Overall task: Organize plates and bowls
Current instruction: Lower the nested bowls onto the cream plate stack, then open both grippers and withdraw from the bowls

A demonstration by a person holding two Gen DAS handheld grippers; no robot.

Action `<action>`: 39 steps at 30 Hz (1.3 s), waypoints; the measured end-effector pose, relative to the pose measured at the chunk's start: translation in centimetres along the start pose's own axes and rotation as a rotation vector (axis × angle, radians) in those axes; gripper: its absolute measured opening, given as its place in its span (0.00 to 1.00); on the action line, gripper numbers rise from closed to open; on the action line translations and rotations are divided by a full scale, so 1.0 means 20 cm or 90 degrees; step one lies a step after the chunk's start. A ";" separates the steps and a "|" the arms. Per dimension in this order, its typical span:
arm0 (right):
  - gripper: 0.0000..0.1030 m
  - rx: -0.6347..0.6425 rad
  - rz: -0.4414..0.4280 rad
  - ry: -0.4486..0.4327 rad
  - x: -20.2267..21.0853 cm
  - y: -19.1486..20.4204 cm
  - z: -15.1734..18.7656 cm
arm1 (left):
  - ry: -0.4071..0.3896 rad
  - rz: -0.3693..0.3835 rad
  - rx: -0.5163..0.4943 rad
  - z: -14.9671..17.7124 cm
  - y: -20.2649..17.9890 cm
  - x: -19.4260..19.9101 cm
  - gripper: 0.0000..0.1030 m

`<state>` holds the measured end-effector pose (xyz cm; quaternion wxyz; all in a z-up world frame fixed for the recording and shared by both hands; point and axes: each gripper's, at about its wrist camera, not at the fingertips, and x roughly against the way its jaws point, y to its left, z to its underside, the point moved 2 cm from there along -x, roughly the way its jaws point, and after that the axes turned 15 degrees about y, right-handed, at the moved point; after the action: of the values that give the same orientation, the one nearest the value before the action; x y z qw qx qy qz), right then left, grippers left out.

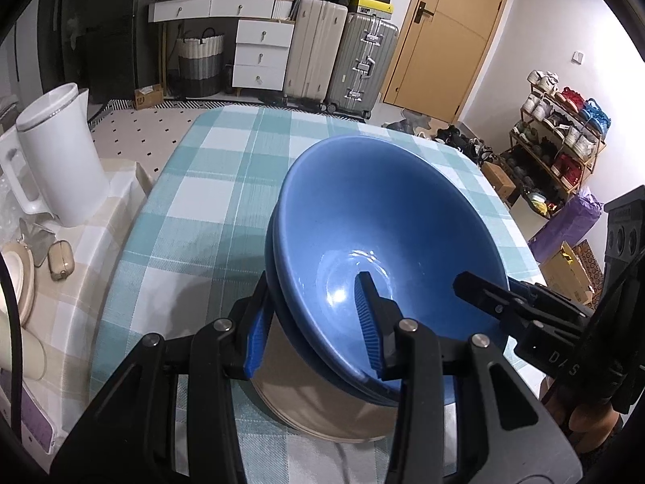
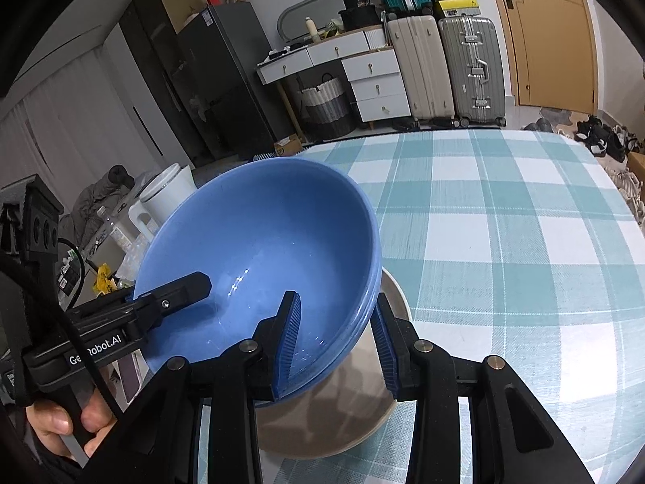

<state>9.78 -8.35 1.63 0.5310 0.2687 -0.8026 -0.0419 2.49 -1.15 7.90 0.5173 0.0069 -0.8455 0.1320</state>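
I hold the stacked blue bowls (image 1: 387, 250) over beige plates (image 1: 322, 411) on the checked desk (image 1: 209, 185): my left gripper (image 1: 314, 330) pinches the near rim, my right gripper (image 2: 336, 343) the opposite rim.

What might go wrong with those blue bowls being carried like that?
Both the left gripper and the right gripper pinch only the rim of the stacked blue bowls, so the stack could slip or tilt. Set down off-centre on the beige plates, it might rock or chip them.
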 end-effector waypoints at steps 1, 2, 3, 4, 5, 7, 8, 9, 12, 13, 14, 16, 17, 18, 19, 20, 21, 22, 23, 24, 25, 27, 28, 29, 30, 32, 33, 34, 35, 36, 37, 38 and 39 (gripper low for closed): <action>0.35 0.000 0.001 0.001 -0.01 0.00 0.00 | 0.002 0.000 0.001 0.00 0.01 -0.02 0.35; 0.35 0.000 0.002 0.002 -0.02 0.00 0.00 | 0.004 0.001 0.002 0.00 0.02 -0.03 0.35; 0.35 0.000 0.002 0.004 -0.03 0.00 -0.01 | 0.005 0.002 0.004 -0.01 0.02 -0.04 0.35; 0.35 -0.001 0.001 0.007 -0.04 -0.01 -0.01 | 0.007 0.001 0.004 -0.01 0.03 -0.05 0.35; 0.35 -0.001 0.002 0.009 -0.04 -0.01 -0.01 | 0.008 0.002 0.005 -0.01 0.03 -0.07 0.35; 0.35 0.000 0.005 0.012 -0.06 -0.01 -0.01 | 0.011 0.004 0.007 -0.02 0.05 -0.09 0.35; 0.35 0.000 0.006 0.013 -0.07 0.00 -0.01 | 0.012 0.004 0.007 -0.02 0.06 -0.10 0.35; 0.36 0.001 0.004 0.011 -0.07 0.00 -0.02 | 0.010 0.005 0.007 -0.03 0.07 -0.11 0.35; 0.36 0.002 0.007 0.009 -0.06 0.01 -0.03 | 0.016 0.008 0.011 -0.04 0.09 -0.14 0.35; 0.36 0.001 0.006 0.009 -0.07 0.01 -0.03 | 0.017 0.009 0.011 -0.05 0.09 -0.15 0.35; 0.36 -0.001 0.005 0.008 -0.07 0.01 -0.04 | 0.018 0.010 0.011 -0.05 0.10 -0.16 0.35; 0.36 -0.001 0.007 0.006 -0.07 0.01 -0.05 | 0.022 0.015 0.016 -0.07 0.12 -0.18 0.35; 0.36 -0.001 0.007 0.005 -0.07 0.01 -0.05 | 0.023 0.015 0.017 -0.08 0.13 -0.19 0.35; 0.36 0.000 0.008 0.005 -0.07 0.01 -0.06 | 0.025 0.015 0.019 -0.09 0.13 -0.21 0.35; 0.36 0.002 0.010 0.005 -0.07 0.02 -0.06 | 0.026 0.014 0.021 -0.10 0.14 -0.22 0.35; 0.37 0.005 0.015 0.006 -0.07 0.02 -0.07 | 0.027 0.013 0.021 -0.09 0.14 -0.21 0.35; 0.37 0.010 0.021 0.007 -0.07 0.03 -0.07 | 0.029 0.012 0.024 -0.10 0.14 -0.23 0.35; 0.37 0.013 0.024 0.007 -0.07 0.04 -0.08 | 0.030 0.012 0.024 -0.10 0.14 -0.24 0.35; 0.37 0.012 0.025 0.008 -0.07 0.04 -0.08 | 0.030 0.012 0.023 -0.11 0.14 -0.25 0.35; 0.37 0.012 0.026 0.007 -0.07 0.04 -0.08 | 0.030 0.012 0.023 -0.11 0.14 -0.25 0.35; 0.37 0.012 0.026 0.006 -0.07 0.03 -0.08 | 0.031 0.012 0.023 -0.11 0.14 -0.26 0.35; 0.37 0.014 0.025 0.004 -0.07 0.03 -0.08 | 0.030 0.010 0.022 -0.10 0.14 -0.27 0.35; 0.37 0.015 0.025 0.004 -0.07 0.03 -0.08 | 0.029 0.010 0.020 -0.10 0.13 -0.27 0.35; 0.37 0.016 0.023 0.003 -0.07 0.03 -0.08 | 0.029 0.011 0.018 -0.10 0.13 -0.27 0.35; 0.38 0.016 0.022 0.003 -0.07 0.03 -0.08 | 0.028 0.012 0.018 -0.10 0.13 -0.27 0.35; 0.38 0.015 0.015 0.003 -0.07 0.02 -0.08 | 0.026 0.013 0.016 -0.10 0.14 -0.26 0.35; 0.38 0.014 0.012 0.004 -0.07 0.02 -0.08 | 0.025 0.013 0.016 -0.09 0.14 -0.27 0.35; 0.38 0.014 0.012 0.004 -0.07 0.02 -0.08 | 0.024 0.013 0.015 -0.10 0.14 -0.27 0.35; 0.38 0.014 0.013 0.004 -0.07 0.02 -0.08 | 0.023 0.011 0.014 -0.09 0.14 -0.27 0.35; 0.38 0.014 0.013 0.005 -0.07 0.02 -0.08 | 0.023 0.008 0.012 -0.10 0.13 -0.27 0.35; 0.39 0.014 0.012 0.005 -0.07 0.02 -0.08 | 0.023 0.007 0.011 -0.09 0.13 -0.27 0.35; 0.41 0.014 0.014 0.006 -0.07 0.02 -0.08 | 0.023 0.004 0.008 -0.09 0.13 -0.27 0.35; 0.44 0.012 0.021 0.003 -0.07 0.01 -0.08 | 0.022 0.001 0.006 -0.09 0.13 -0.27 0.37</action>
<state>11.47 -7.13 1.21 0.5308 0.2609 -0.8060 -0.0251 6.25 1.09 3.46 0.5320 0.0067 -0.8356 0.1365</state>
